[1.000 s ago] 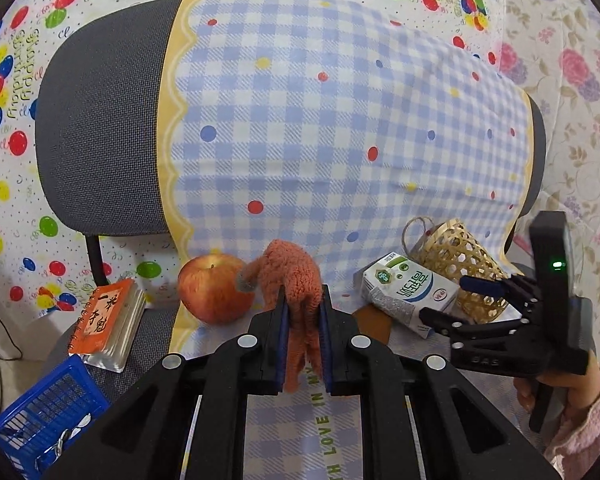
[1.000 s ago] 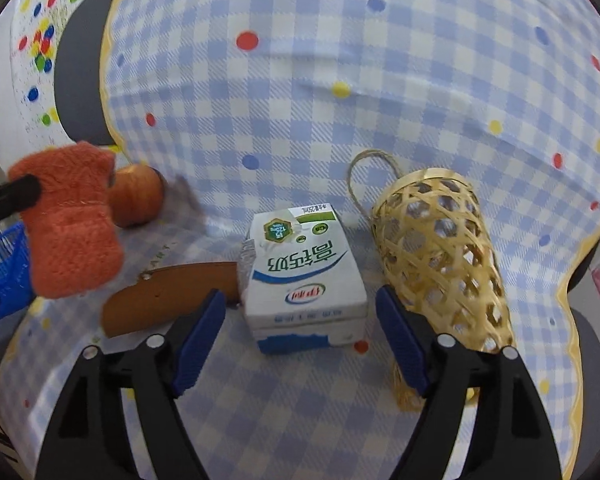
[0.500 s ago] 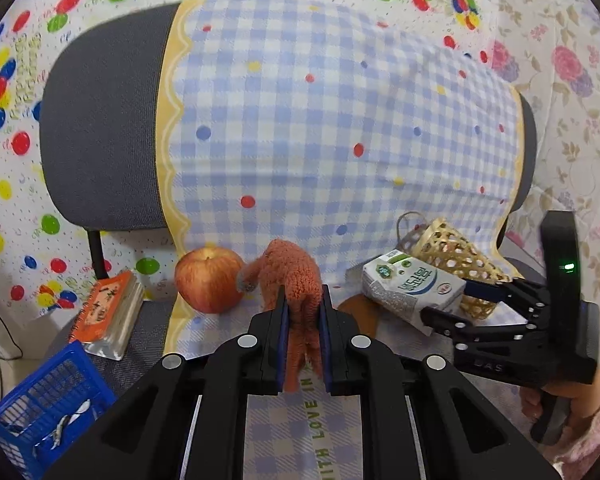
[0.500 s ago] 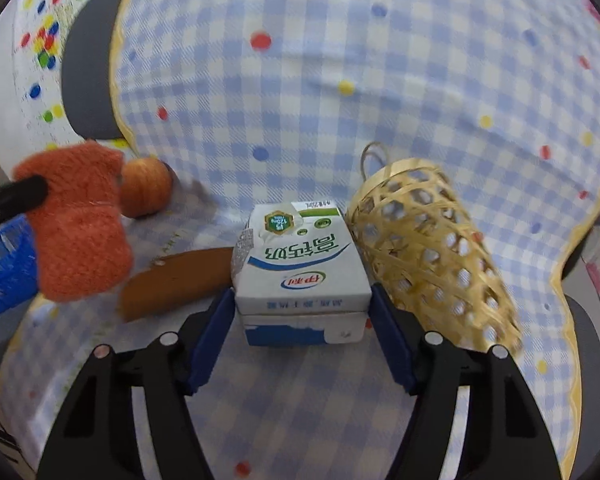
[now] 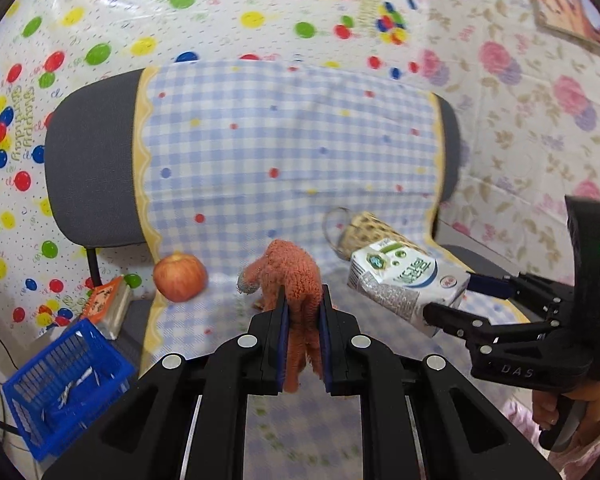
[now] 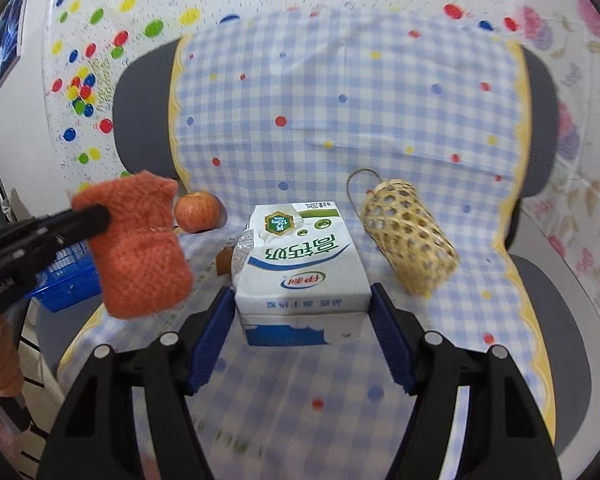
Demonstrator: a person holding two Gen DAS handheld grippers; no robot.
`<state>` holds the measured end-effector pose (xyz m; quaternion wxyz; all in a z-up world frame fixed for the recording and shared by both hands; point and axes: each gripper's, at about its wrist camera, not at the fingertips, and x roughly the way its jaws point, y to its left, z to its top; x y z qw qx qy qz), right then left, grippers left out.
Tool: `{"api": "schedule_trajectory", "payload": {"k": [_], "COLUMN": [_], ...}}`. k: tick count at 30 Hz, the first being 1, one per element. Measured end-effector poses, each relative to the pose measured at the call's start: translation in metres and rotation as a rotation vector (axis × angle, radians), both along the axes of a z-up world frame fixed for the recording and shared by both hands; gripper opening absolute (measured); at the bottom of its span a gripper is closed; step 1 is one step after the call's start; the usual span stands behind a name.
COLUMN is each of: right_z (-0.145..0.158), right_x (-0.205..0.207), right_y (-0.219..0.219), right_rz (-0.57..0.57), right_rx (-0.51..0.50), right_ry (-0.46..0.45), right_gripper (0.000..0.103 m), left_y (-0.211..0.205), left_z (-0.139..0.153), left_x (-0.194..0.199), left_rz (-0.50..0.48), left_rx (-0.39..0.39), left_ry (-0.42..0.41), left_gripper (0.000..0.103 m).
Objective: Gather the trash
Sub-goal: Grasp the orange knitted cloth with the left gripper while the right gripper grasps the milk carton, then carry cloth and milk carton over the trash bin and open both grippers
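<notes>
My left gripper [image 5: 303, 312] is shut on an orange knitted piece [image 5: 296, 280] and holds it above the chair seat; it also shows in the right wrist view [image 6: 136, 248]. My right gripper [image 6: 302, 304] is shut on a white and blue milk carton [image 6: 300, 264], lifted off the seat; the carton shows at the right in the left wrist view [image 5: 408, 280]. A blue basket [image 5: 64, 384] with scraps inside sits on the floor at the lower left.
An apple [image 5: 179, 276] and a woven bamboo cage [image 6: 410, 236] lie on the checked cloth [image 5: 284, 152] over the chair. A brown piece [image 6: 223, 261] lies behind the carton. An orange notebook [image 5: 108, 300] lies beside the chair.
My right gripper closed on the milk carton and lifted it off the seat. Both grippers pulled back from the chair, the left still holding the orange piece.
</notes>
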<state>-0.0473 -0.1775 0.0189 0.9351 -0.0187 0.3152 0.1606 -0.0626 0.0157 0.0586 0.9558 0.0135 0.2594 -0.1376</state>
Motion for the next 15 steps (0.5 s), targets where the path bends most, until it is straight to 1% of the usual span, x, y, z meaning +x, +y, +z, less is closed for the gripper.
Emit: {"api": "schedule_trajectory", "payload": {"k": [3, 9, 15], "right_z": [-0.001, -0.007, -0.011], "right_x": [-0.023, -0.073, -0.122], "right_y": [-0.011, -0.04, -0.07], "right_rz": [-0.026, -0.098, -0.187], "right_rx": [0.015, 0.015, 0.003], "right_ry": [0.001, 0.001, 0.001], "right_gripper": [0.067, 0.067, 0.067], "left_y": [-0.012, -0.044, -0.08], "left_z": [-0.003, -0.011, -0.018], "left_x": [-0.017, -0.05, -0.082], "left_rz": [-0.023, -0.104, -0.217], "left_rx": [0.017, 0.037, 0.022], "left_ry": [-0.006, -0.006, -0.01], "left_gripper": [0.014, 0.014, 0.014]}}
